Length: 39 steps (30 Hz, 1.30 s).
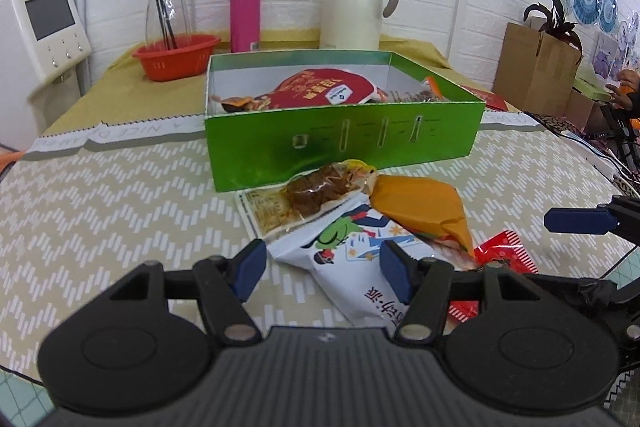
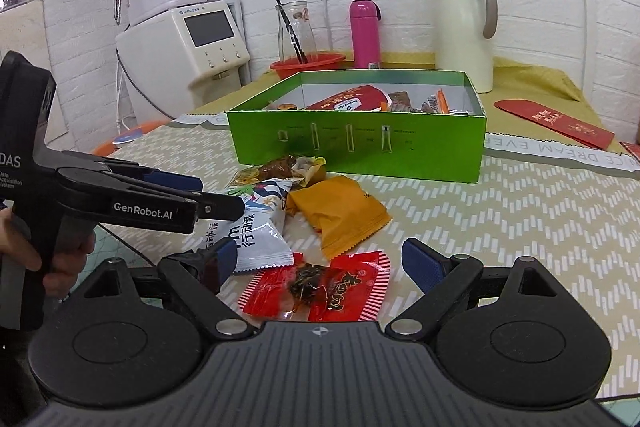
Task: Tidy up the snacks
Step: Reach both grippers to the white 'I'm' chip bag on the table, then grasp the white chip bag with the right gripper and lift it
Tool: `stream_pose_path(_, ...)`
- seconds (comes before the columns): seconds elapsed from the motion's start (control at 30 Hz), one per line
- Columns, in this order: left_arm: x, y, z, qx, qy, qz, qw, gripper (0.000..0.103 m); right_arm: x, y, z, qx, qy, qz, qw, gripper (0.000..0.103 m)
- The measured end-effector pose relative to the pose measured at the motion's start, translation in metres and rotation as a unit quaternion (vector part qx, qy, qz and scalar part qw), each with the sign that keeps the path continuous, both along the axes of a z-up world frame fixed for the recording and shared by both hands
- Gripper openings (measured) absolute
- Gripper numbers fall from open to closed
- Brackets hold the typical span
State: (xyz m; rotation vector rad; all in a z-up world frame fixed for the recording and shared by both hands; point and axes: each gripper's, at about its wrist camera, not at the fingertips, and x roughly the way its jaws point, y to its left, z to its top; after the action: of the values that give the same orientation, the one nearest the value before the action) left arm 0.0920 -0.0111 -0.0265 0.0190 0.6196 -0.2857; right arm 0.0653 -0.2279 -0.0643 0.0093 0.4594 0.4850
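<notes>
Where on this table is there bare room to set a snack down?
Bare cloth lies left of the snack pile, before the green box, and right of the orange packet. Crowded: the pile between both grippers, and the box's far half around the red pouch.

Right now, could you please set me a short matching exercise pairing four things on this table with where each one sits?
Things:
1. red packet
2. white packet
3. orange packet
4. pink bottle

Places:
A. behind the green box
B. between the left gripper's fingers
C. between the right gripper's fingers
D. loose in front of the box

Pairs: 1-C, 2-B, 3-D, 4-A
</notes>
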Motion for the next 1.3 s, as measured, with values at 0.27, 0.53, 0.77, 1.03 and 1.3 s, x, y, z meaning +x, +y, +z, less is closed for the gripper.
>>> stream_pose_path(0.27,0.009,0.014,0.0,-0.053,0.032,-0.012,0.998,0.062,0.006,0.015,0.004,-0.009,-0.001,0.058,0.998,0.099)
stream_pose_path(0.53,0.039,0.026,-0.003,-0.097,0.096,-0.019,0.9905,0.064,0.003,0.053,0.004,-0.094,-0.046,0.093,0.99,0.103)
stream_pose_path(0.77,0.041,0.028,-0.002,-0.122,0.123,-0.005,0.9849,0.065,0.008,0.09,-0.008,-0.163,-0.048,0.109,0.979,0.103)
stream_pose_path(1.03,0.044,0.02,-0.006,-0.134,0.114,-0.007,0.9844,0.064,0.03,0.087,-0.013,-0.126,0.007,0.105,0.986,0.103)
stream_pose_path(1.3,0.031,0.01,0.0,-0.108,0.074,-0.027,0.991,0.051,0.021,0.08,-0.01,-0.111,-0.007,0.091,0.99,0.103)
